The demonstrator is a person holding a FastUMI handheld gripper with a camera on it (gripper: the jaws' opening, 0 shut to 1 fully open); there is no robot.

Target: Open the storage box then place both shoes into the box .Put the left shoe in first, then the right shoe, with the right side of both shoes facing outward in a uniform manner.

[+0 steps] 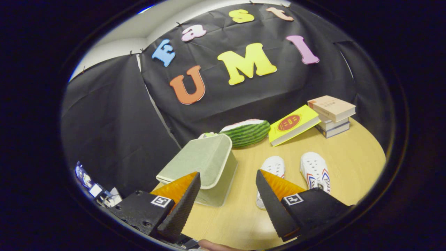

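A round, light wooden table [348, 153] is seen from above, backed by black cloth. On it, just ahead of the left finger, a pale green storage box [204, 164] is set with its lid closed and tilted toward the viewer; the lid is not yet opened. Behind the box a half watermelon [248, 132] is laid, and beside it a yellow book [292, 124] is propped against a stack of books [331, 116]. Two white shoes are placed toes away: one shoe [273, 167] is partly hidden behind the right finger, the other shoe [315, 170] lies just beyond it. The gripper [228, 184] is held with its fingers spread wide, nothing pinched between them. If the lid is pushed rather than lifted, the light box is likely to be slid toward the watermelon; the shoes could also be confused, since left and right cannot be told apart here.
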